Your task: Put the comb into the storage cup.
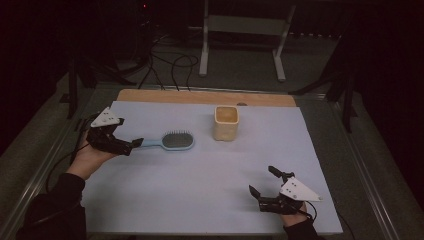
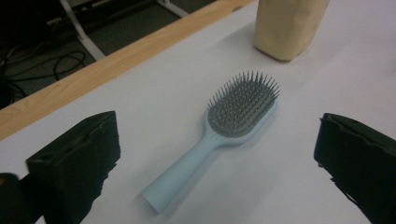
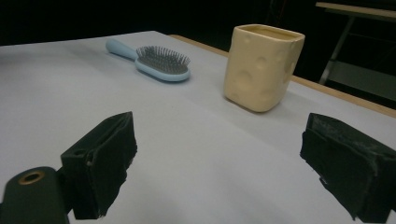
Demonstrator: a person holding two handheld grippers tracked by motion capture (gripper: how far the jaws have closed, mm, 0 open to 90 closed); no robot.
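left tool sits at the left edge of the high view, held in a hand, jaws spread wide and holding nothing. its tips are right at the handle end of the hairbrush – in the left gripper view the handle end lies between the two jaws, touching neither.

hairbrush: light blue, grey bristles facing up, lying flat on the pale sheet left of centre in the high view, handle pointing toward the left tool. in the left gripper view it runs from bottom centre up toward the upper right.

cup – cream, squarish, dimpled sides, upright, just right of the brush head and apart from it, upper centre of the high view. in the right gripper view it stands upper right of centre, brush to its left further back.

right tool is at lower right of the high view, low over the sheet, jaws wide apart, holding nothing, well apart from both cup and brush.

bench: a wood strip shows along the far edge past the sheet. cables on the floor beyond it, top of the high view.
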